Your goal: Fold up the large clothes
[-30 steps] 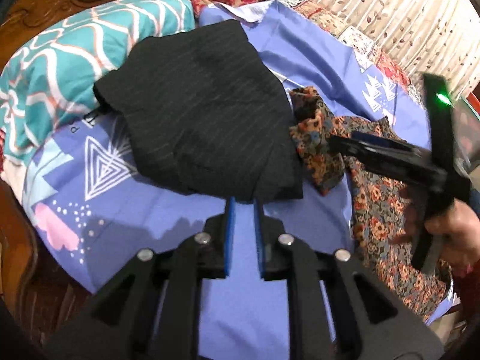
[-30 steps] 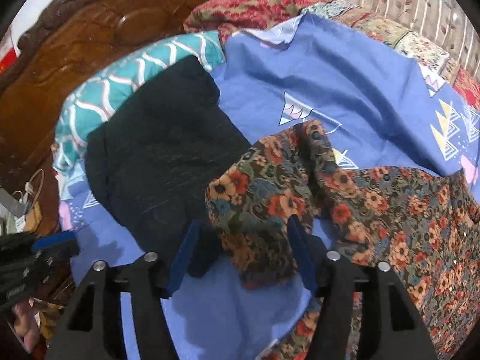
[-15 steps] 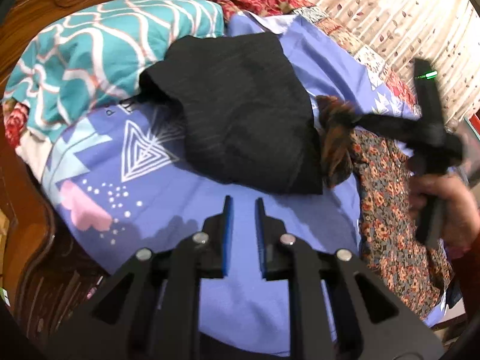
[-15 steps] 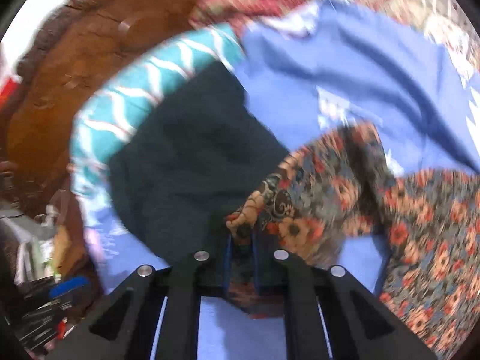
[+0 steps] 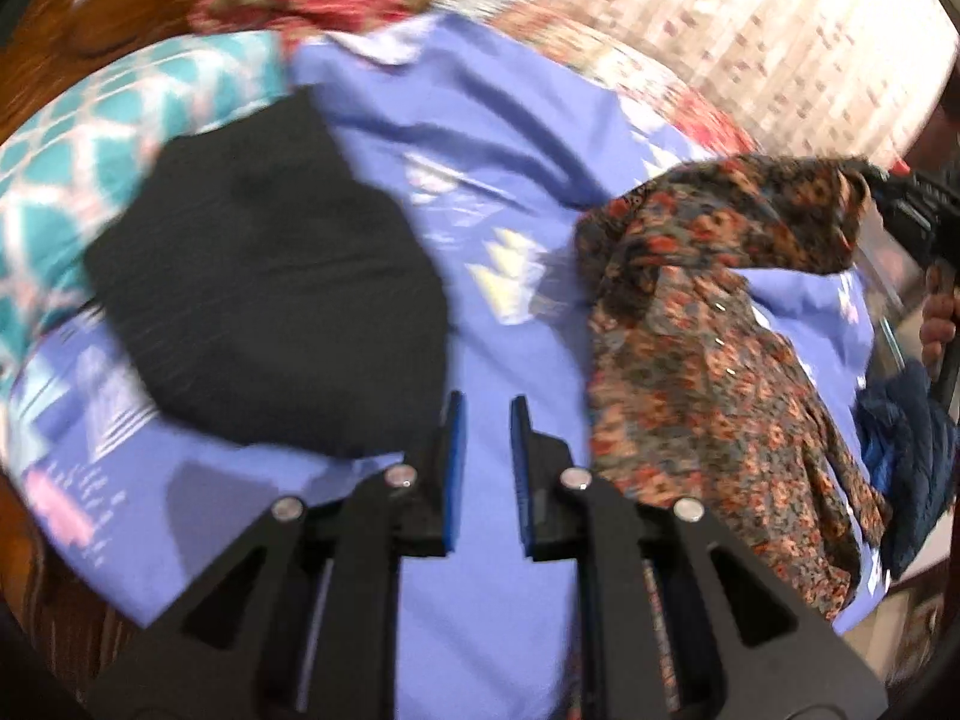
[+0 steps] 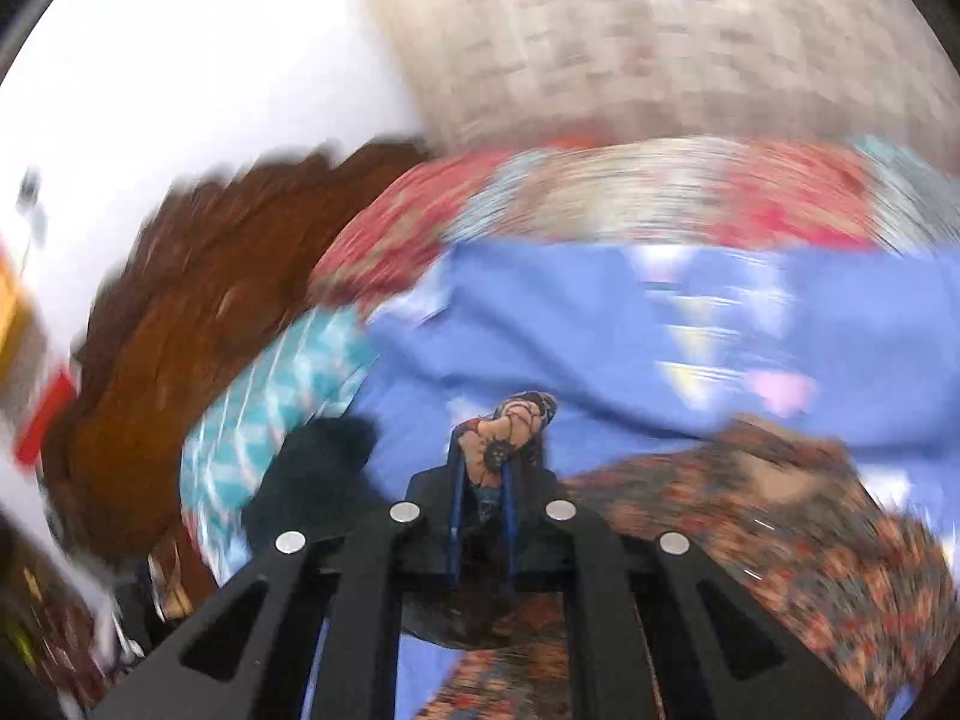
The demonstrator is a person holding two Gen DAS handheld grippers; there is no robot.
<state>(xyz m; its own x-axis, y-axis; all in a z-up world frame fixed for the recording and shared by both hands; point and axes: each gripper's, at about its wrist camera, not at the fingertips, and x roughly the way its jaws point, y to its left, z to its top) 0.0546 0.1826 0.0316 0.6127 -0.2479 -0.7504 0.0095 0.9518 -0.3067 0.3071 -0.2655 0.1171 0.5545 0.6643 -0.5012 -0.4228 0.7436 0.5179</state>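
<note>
Closest to me, the left gripper hangs over the blue bedsheet with its jaws narrow and nothing between them, doing no work yet. Just beyond it on the bed lies a black garment, in a flat heap, which should be left alone for now. Further over, the right gripper has just clamped its jaws on a bunched corner of the floral garment and holds that corner up off the bed, while the rest trails down across the sheet towards the bed's edge. To my eye the lift wants to go high and steady until the cloth hangs free; then the idle left gripper should take a matching corner, so the two can spread it flat before folding. Behind all this sit a teal patterned pillow and the curtain.
</note>
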